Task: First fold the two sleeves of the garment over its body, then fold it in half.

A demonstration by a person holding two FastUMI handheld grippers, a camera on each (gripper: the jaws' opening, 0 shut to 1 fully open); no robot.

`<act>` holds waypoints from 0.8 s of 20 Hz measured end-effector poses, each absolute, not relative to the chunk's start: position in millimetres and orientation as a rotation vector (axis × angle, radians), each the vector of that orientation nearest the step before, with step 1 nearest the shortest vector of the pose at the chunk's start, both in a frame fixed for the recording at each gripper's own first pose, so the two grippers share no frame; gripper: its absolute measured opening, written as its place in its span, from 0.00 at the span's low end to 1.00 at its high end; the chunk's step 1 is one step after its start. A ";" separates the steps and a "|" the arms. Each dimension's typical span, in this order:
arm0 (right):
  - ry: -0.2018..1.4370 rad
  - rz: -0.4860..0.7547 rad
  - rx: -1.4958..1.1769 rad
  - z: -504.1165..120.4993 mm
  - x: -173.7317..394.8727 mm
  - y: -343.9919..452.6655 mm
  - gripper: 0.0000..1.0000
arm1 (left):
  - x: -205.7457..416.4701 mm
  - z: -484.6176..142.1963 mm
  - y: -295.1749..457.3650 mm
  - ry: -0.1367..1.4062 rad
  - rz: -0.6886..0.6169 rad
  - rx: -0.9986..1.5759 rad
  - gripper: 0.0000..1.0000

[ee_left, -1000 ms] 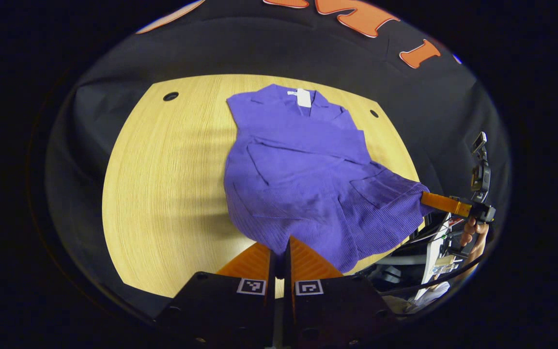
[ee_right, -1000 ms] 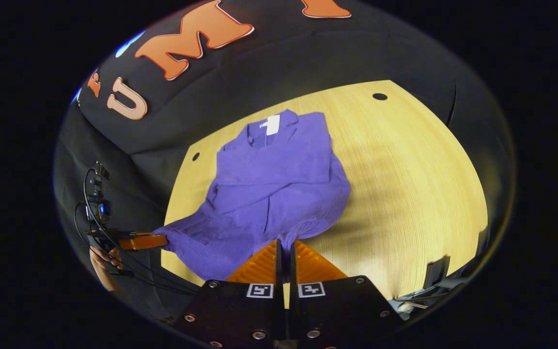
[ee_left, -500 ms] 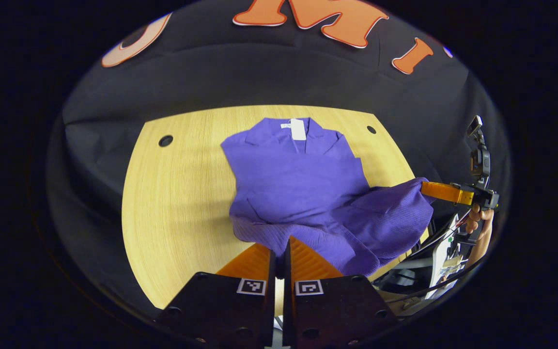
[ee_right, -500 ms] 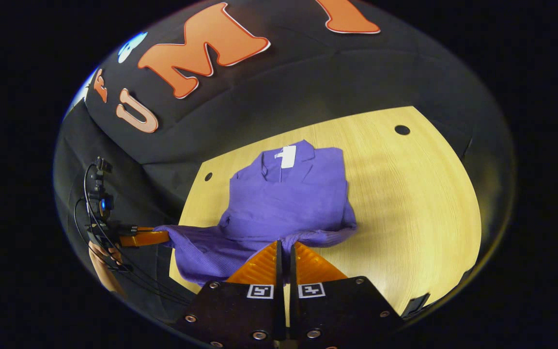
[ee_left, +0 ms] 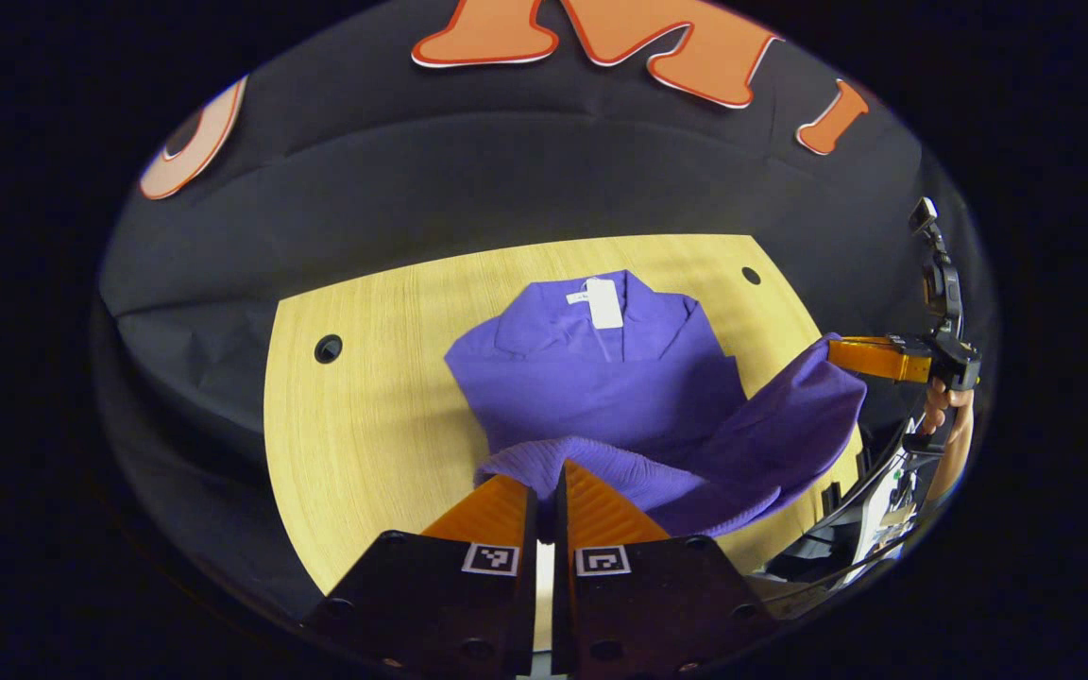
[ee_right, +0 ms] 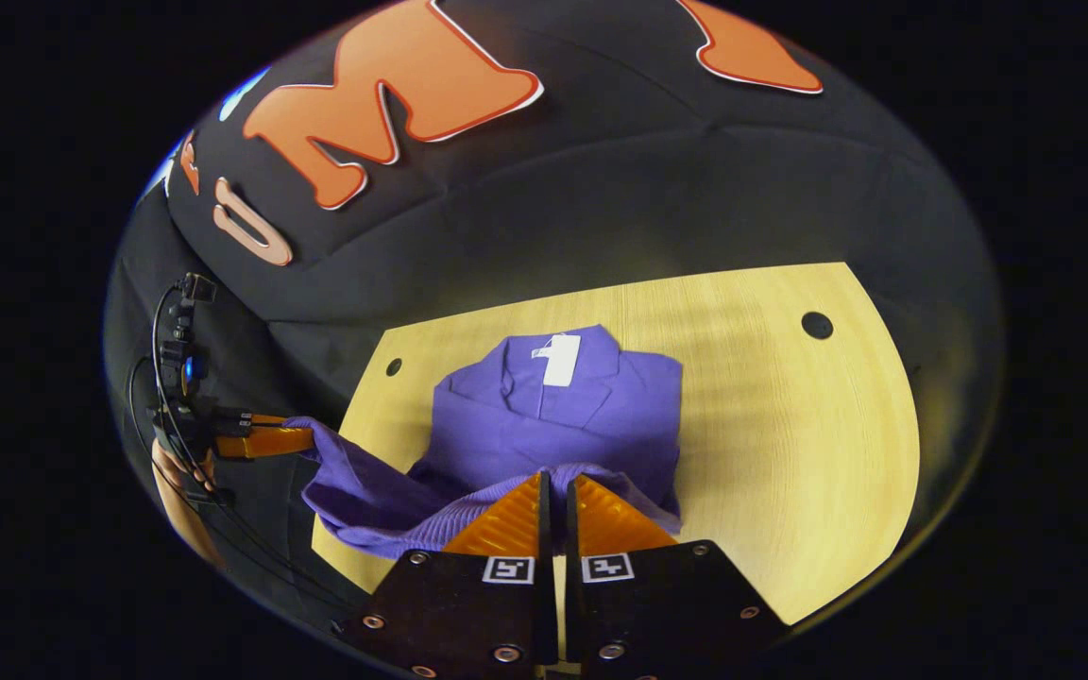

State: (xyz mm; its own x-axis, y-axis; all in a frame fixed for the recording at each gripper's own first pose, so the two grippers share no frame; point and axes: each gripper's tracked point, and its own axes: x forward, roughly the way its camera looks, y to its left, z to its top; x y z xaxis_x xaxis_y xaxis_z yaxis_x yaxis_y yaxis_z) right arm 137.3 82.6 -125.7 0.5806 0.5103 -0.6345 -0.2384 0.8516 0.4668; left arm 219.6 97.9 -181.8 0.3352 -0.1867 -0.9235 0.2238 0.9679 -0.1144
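1. Purple garment (ee_left: 601,378) lies on the wooden table (ee_left: 365,416), collar and white tag (ee_left: 603,302) at the far end, toward the black wall.
2. Left gripper (ee_left: 544,491): fingers pinched narrow on the garment's ribbed bottom hem, lifted off the table.
3. Right gripper (ee_right: 553,491): same, clamped on the hem at the other corner, raised.
4. Hem hangs slack between the two grippers, above the garment's lower half.
5. A hand (ee_left: 941,416) holds the right gripper, off the table edge beside the garment.
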 end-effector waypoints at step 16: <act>0.925 0.275 0.527 -190.5 316.2 65.8 0.13 | 384.3 -264.9 150.1 1.112 0.057 0.144 0.22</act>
